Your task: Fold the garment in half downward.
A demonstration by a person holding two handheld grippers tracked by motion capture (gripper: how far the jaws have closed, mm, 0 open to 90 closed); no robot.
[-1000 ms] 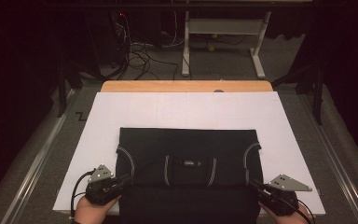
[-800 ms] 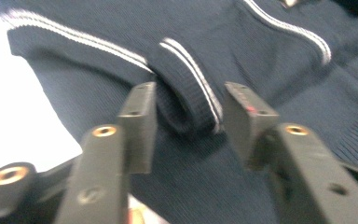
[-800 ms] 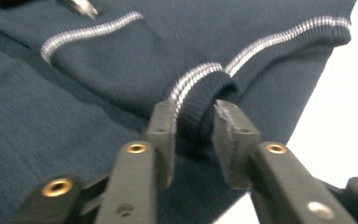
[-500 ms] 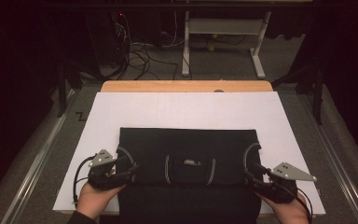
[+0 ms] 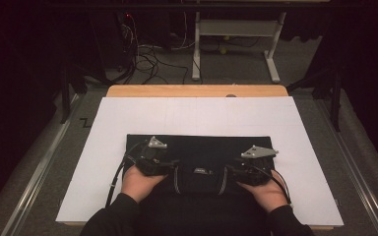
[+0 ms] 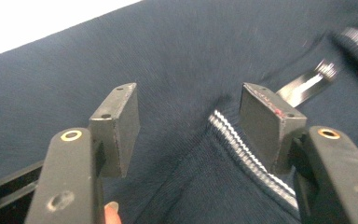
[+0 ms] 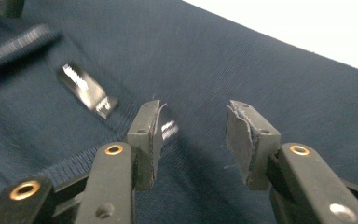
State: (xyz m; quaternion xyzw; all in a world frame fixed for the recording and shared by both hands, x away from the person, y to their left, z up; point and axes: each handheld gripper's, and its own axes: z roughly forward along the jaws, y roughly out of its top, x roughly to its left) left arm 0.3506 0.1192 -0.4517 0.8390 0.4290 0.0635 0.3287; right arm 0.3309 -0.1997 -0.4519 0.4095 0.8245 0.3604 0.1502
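A dark navy shirt [image 5: 202, 147] lies folded flat on the white sheet [image 5: 197, 115], its collar at the near middle. My left gripper [image 5: 171, 164] hovers over the shirt's left half, pointing inward. In the left gripper view, the left gripper [image 6: 189, 97] is open, its jaws straddling the white-striped collar edge [image 6: 242, 149], with a shiny label [image 6: 307, 84] beyond. My right gripper [image 5: 230, 172] sits over the right half, also pointing inward. The right gripper [image 7: 194, 112] is open just above the fabric, with the label [image 7: 86, 88] to its left. Nothing is held.
The sheet covers a wooden table whose far edge [image 5: 197, 91] shows. Behind it on the floor are a white desk frame [image 5: 231, 29] and tangled cables [image 5: 142, 54]. Metal rails [image 5: 34, 172] run along both sides of the table.
Both hands moved forward and inward, from the shirt's near corners to either side of the collar. The shirt's near part now looks bunched under the hands.
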